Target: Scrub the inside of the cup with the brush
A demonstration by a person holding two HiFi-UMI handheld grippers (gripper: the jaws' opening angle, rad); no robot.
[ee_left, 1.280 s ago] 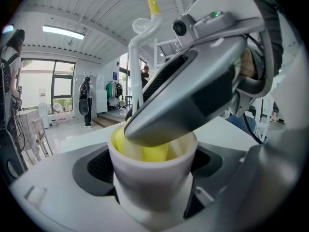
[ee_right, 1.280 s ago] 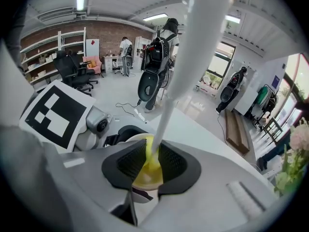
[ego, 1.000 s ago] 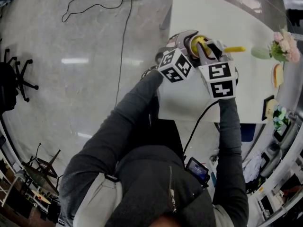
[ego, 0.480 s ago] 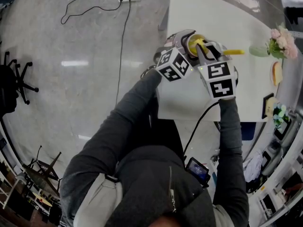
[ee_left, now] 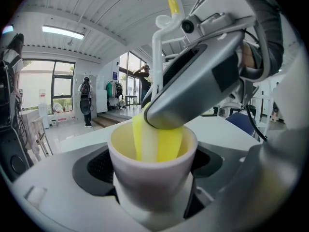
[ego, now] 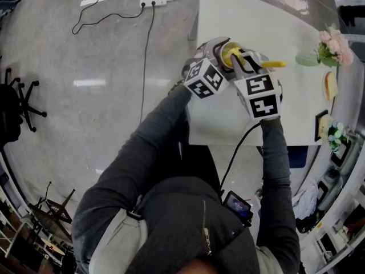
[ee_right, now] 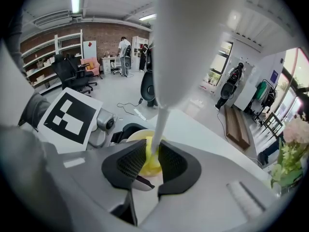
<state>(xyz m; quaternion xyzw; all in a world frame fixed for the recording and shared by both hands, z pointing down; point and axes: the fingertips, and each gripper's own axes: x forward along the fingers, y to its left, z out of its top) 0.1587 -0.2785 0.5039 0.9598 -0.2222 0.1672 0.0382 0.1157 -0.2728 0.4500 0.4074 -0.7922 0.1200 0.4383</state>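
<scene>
A small cup (ee_left: 152, 170), white outside and yellow inside, sits between the jaws of my left gripper (ee_left: 154, 178), which is shut on it. The same cup (ego: 230, 52) shows in the head view over the white table, tilted toward my right gripper (ego: 242, 63). The right gripper (ee_right: 153, 164) is shut on the white handle of a brush (ee_right: 161, 115). The brush's yellow head (ee_left: 157, 141) reaches down inside the cup. The handle's yellow far end (ego: 274, 64) sticks out to the right.
The white table (ego: 268, 27) runs up and to the right. A vase of pink flowers (ego: 331, 49) stands at its right edge, with small items (ego: 329, 87) beside it. Grey floor with a power strip and cable (ego: 149, 2) lies to the left.
Both grippers, with cup and brush, have drifted slightly up and left in the head view. The brush stays inside the cup.
</scene>
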